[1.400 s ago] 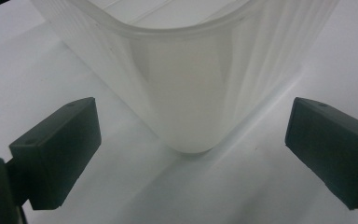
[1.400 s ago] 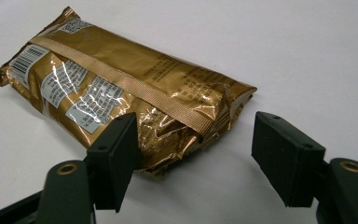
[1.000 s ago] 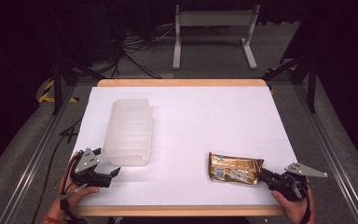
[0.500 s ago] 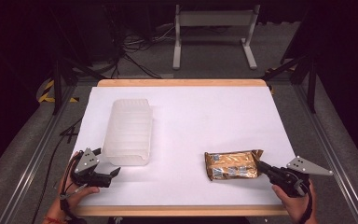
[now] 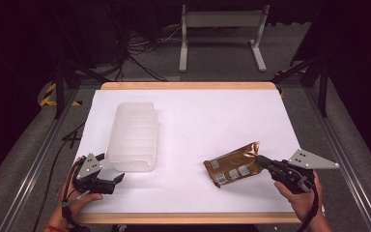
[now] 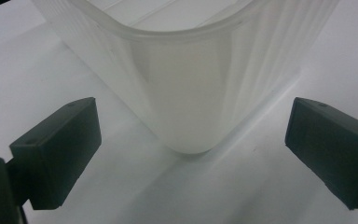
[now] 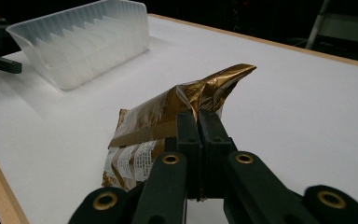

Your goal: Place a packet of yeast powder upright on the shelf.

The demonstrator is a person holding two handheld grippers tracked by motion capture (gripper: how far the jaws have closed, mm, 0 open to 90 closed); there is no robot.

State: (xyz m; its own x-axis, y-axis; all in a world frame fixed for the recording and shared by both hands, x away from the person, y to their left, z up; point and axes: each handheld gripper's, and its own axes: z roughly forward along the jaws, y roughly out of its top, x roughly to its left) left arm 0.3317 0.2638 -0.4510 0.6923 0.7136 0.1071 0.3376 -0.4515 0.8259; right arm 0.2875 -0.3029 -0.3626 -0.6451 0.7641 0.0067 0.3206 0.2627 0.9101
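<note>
Gold foil packet (image 5: 235,164), flat a second before, had one end lifted off the white table (image 5: 198,121) at five o'clock, pinched in the just-closed right tongs (image 5: 262,161). Left tongs (image 5: 119,178) stayed gaping, empty, beside the clear plastic tray (image 5: 133,135).

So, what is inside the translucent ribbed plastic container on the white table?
The translucent ribbed plastic container holds nothing visible: the right gripper view shows only its moulded ribs. The floor behind its near wall is blurred through the plastic, so a small flat item cannot be excluded.
</note>
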